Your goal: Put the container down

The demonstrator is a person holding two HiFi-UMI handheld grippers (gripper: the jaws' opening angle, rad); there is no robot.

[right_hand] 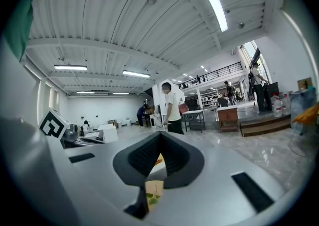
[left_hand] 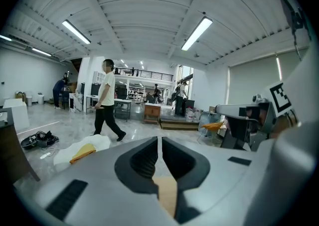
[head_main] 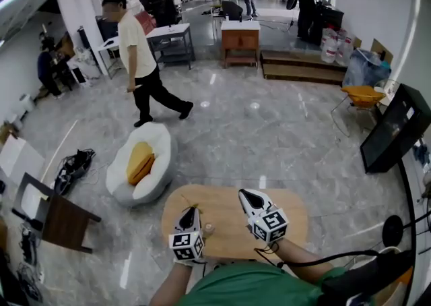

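A small pale container (head_main: 209, 229) stands on the oval wooden table (head_main: 222, 203), between my two grippers and close to the left one. My left gripper (head_main: 191, 211) hovers just left of it, with its jaws pressed together and nothing in them (left_hand: 159, 139). My right gripper (head_main: 244, 194) is over the table to the container's right and farther forward. It is also shut and empty (right_hand: 160, 134). In the right gripper view, a pale surface with green leaf print (right_hand: 152, 194) shows through the gap under the jaws. Neither gripper touches the container.
A white beanbag seat with a yellow cushion (head_main: 141, 163) lies on the floor left of the table. A dark wooden side table (head_main: 57, 220) stands further left, and a black monitor (head_main: 394, 129) at the right. A person (head_main: 138, 55) walks across the marble floor beyond.
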